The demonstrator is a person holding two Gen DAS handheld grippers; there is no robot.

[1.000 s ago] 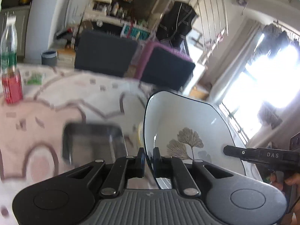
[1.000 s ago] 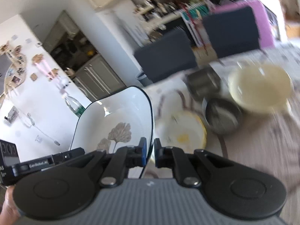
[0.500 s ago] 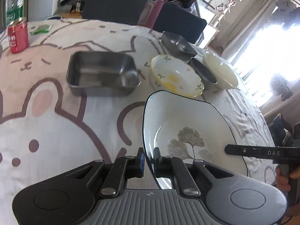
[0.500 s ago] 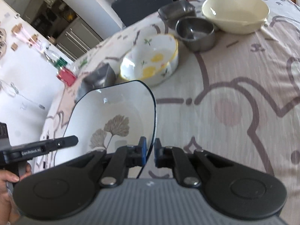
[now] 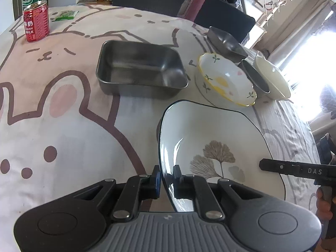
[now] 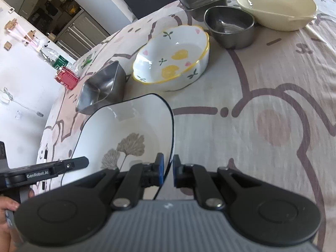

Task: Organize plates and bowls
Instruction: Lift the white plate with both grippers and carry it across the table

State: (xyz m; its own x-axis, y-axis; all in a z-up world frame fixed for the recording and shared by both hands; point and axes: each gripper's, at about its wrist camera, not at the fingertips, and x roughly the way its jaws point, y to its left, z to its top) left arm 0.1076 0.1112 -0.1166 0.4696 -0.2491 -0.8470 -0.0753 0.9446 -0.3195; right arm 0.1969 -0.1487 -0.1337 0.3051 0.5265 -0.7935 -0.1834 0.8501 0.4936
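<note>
— Left claw [image 5: 167,178]?
— Clamped on the left rim of the plate [image 5: 212,147], one finger under, one inside.
— Right claw [image 6: 167,171]?
— Clamped too, on the opposite rim. Plate slung between both, leaf print facing up, low over the tablecloth [image 5: 63,130]; touching the cloth or not, cannot tell.
— Ahead of the claws?
— From left to right: steel tray [image 5: 140,69] ahead-left of the left claw, flowered bowl [image 6: 172,61] straight ahead of the plate's far edge, round steel bowl [image 6: 230,27] and cream bowl [image 6: 275,8] farther ahead-right.
— Nearest resting spot?
— Probably bare cloth directly below, short of the flowered bowl.
</note>
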